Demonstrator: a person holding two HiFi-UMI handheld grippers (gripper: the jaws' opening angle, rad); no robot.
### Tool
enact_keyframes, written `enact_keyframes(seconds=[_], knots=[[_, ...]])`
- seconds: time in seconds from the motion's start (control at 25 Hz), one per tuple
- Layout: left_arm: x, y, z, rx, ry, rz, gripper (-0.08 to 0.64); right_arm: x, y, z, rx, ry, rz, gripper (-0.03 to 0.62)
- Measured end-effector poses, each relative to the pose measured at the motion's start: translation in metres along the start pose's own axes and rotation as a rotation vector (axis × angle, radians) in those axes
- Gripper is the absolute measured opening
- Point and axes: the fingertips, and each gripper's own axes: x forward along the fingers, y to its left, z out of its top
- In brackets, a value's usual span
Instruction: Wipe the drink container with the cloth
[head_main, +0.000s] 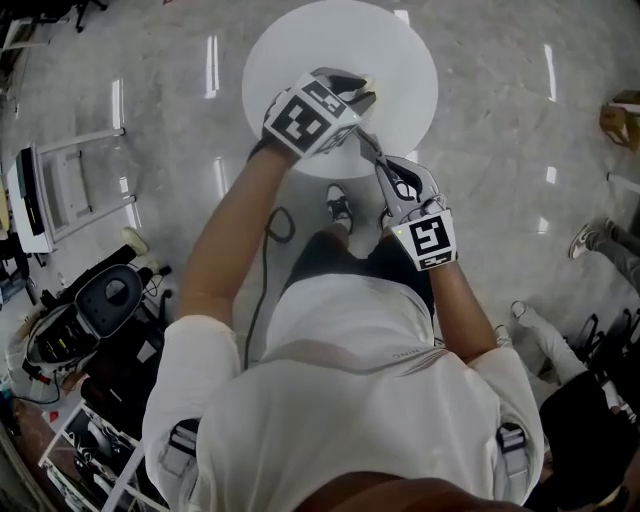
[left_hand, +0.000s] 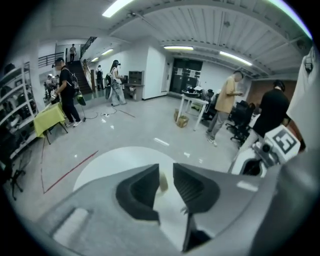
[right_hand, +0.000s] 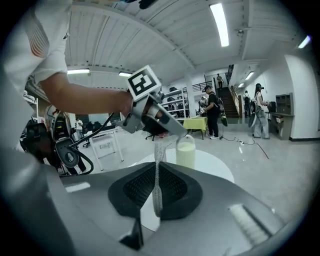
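Low in the centre of the right gripper view, the right gripper (right_hand: 157, 172) is seen closed on a thin strip of meshed cloth (right_hand: 159, 150), which is pinched edge-on between the pads and runs up out of them. Only a narrow fold appears to be caught. The cloth could therefore be pulled free if it is dragged hard against the container's wall, and little of its face would be offered for wiping unless it is spread.

Just beyond, right of centre, the drink container (right_hand: 186, 154), a clear vessel filled with a pale liquid, is stood on the white round table (right_hand: 220, 172). The left gripper (left_hand: 166, 170) is held over its top with the jaws parted. In its own view a pale part of the container is seen in the gap, and it cannot be told whether either pad touches it. With no grip closed on it, the container is judged liable to be pushed, tipped or slid across the table once wiping pressure is applied from the side. Liquid could also be spilled if no lid is fitted, which cannot be made out.

Farther back, at the upper right of the frame, people are seen well apart from the table.
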Motion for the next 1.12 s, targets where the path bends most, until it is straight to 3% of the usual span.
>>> enact_keyframes(seconds=[0.24,0.76,1.12], knots=[[0.001,0.007,0.004,-0.02,0.009,0.038,0.089,0.037,0.008,-0.01,0.009,0.014,0.043,0.014],[-0.007,0.008,0.003,-0.015,-0.012,0.076,0.087,0.038,-0.002,-0.002,0.039,0.001,0.037,0.014],[0.014,0.014,-0.014,-0.033,0.091,0.05,0.129,0.054,0.005,-0.002,0.033,-0.006,0.056,0.014]])
